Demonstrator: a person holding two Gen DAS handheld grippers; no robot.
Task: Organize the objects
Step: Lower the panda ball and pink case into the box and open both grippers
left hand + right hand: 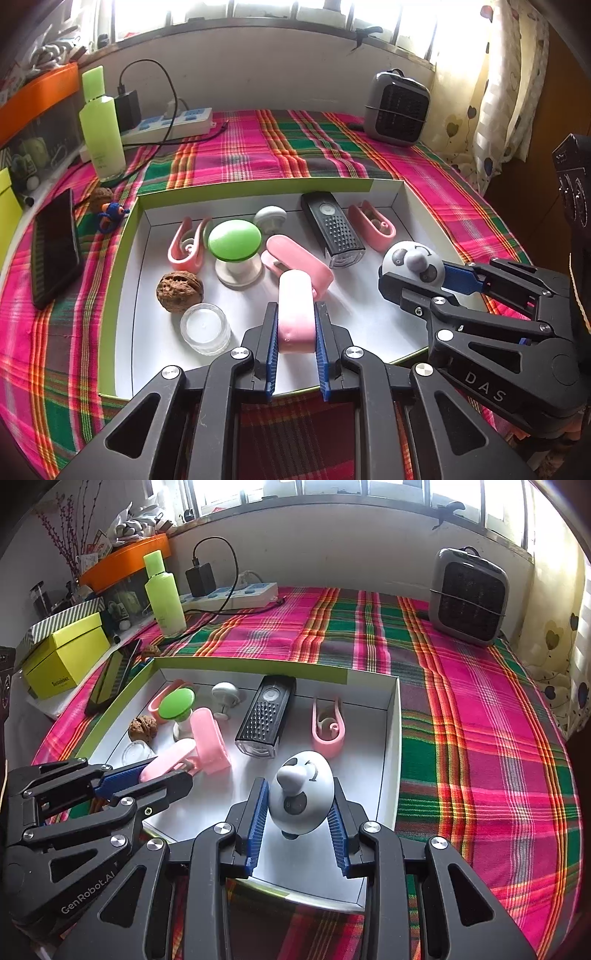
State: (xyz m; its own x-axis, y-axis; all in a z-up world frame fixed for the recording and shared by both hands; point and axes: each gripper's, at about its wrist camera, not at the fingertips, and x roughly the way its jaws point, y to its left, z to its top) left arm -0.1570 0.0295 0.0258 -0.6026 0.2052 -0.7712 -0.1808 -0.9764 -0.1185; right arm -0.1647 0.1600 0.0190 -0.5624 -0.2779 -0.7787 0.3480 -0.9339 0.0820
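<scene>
Currently, pink bar: a rounded pink bar (pixel 295 310) sits clamped between the blue pads of the left tool (pixel 295 341), its long axis running straight out along the fingers toward the far wall of the box (pixel 258 184).
Grey figure: a rounded grey-and-white toy with a face (pixel 301 794) is gripped by the right tool (pixel 300 825), pads pressing its two flanks (the nose juts up toward the camera).
Key relation: both held things hang over the near half of the box, the pink bar toward the near-left part, the grey figure by the near-right corner; the floor under each looks bare, so I judge a short drop is all each needs.
Nearer hand: the left tool is nearer the pink clip case (pixel 299 264), which the bar's far tip almost meets; the right tool is nearer the black bike light (pixel 264 716).
Box contents: green-capped knob (pixel 234 242), walnut (pixel 180 291), clear jar (pixel 205 328), two pink open clips (pixel 186 247) (pixel 373 225), small grey knob (pixel 269 218).
Risk: the bar may land on the clip case if lowered as it points.
Surface: worktop under a pink-and-green plaid cloth (pixel 480 709).
Room: green bottle (pixel 164 594), power strip (pixel 236 594), small heater (pixel 469 594), bright window behind.
</scene>
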